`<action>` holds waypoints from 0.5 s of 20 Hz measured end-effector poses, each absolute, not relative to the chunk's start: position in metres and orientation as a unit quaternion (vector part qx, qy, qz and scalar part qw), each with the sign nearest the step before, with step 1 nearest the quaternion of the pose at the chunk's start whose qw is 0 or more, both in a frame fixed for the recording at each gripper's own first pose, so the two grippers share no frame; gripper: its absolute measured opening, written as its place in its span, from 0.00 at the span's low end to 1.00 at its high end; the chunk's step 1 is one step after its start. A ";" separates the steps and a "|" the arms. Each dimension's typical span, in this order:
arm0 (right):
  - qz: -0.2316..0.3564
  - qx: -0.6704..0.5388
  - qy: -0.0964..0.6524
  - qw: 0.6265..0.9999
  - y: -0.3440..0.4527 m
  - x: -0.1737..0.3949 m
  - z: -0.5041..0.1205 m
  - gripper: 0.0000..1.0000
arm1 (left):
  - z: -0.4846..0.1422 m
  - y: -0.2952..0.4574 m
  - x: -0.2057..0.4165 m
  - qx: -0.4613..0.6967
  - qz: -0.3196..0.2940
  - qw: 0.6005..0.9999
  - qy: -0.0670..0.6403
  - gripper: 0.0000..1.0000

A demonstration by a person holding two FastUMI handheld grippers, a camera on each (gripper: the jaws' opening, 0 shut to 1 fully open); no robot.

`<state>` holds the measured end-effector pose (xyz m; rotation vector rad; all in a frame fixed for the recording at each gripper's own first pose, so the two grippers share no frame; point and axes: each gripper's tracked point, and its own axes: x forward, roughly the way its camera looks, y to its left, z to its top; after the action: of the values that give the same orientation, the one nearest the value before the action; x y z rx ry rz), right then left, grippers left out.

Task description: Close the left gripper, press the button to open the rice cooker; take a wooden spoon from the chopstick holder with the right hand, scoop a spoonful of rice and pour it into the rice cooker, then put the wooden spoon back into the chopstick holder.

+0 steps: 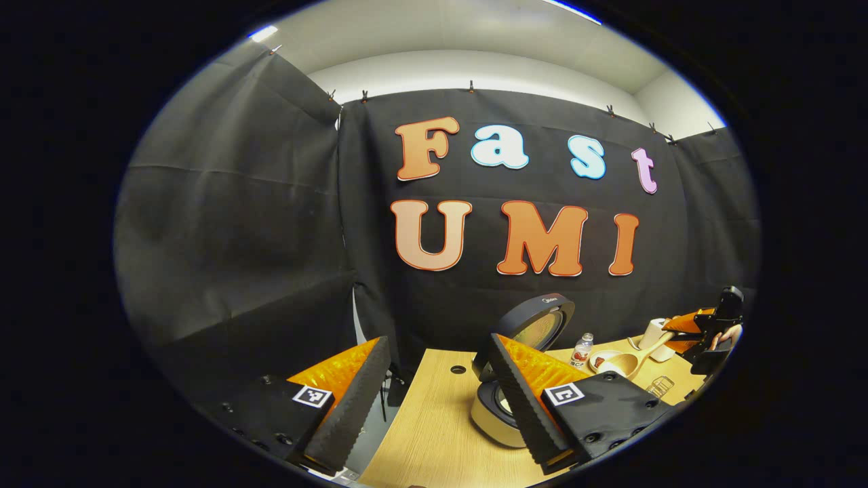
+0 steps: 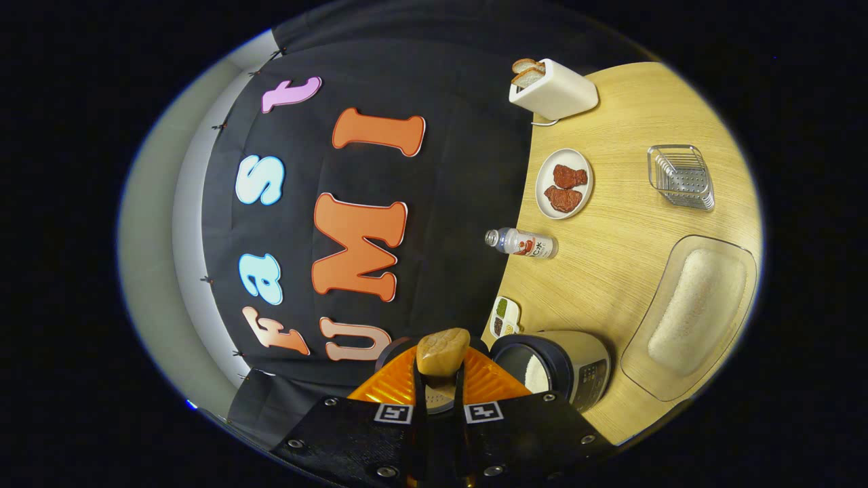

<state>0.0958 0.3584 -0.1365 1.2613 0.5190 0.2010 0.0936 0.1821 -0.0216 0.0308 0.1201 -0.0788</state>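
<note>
The wooden spoon [image 2: 442,352] is pinched tight between both fingers of the right gripper [image 2: 441,400]. In the right gripper view its bowl end sticks out just past the fingertips, w/ the view rolled on its side. In the left gripper view the spoon [image 1: 634,359] shows far off to the right, held by the right gripper [image 1: 698,332], w/ a bit of a hand [image 1: 725,335] behind it.

The rice cooker [image 2: 563,369] sits on the wooden table [image 2: 610,271], lid up, some white rice inside. It is just beside the spoon. In the left gripper view the cooker's lid [image 1: 536,325] stands up behind one finger.

The left gripper [image 1: 434,393] is let go, fingers wide apart, grasping nothing.

Near the cooker is a clear tray of rice [image 2: 695,312]. Also a small dish w/ spices [image 2: 505,316], a bottle [image 2: 522,242] lying on its side, a plate of meat [image 2: 564,183], a wire rack [image 2: 680,176] & a toaster [image 2: 553,88] w/ bread in it.
</note>
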 end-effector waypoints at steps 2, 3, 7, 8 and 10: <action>0.091 0.576 0.237 0.777 0.368 0.104 -0.133 0.13 | -0.025 0.187 0.094 0.016 -0.041 0.997 0.063 0.98; 0.091 0.573 0.235 0.780 0.373 0.108 -0.131 0.13 | -0.025 0.192 0.094 0.017 -0.040 0.997 0.063 0.98; 0.095 0.549 0.227 0.799 0.393 0.121 -0.122 0.13 | -0.028 0.203 0.098 0.017 -0.041 0.997 0.066 0.98; 0.098 0.541 0.225 0.805 0.398 0.123 -0.120 0.13 | -0.027 0.205 0.099 0.016 -0.041 0.997 0.066 0.98; 0.100 0.528 0.215 0.815 0.406 0.129 -0.113 0.13 | -0.027 0.208 0.101 0.013 -0.042 0.997 0.066 0.98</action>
<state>0.1287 0.4060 -0.1130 1.1258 0.4592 0.2137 0.1014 0.2076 -0.0269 0.0254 0.1318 -0.0834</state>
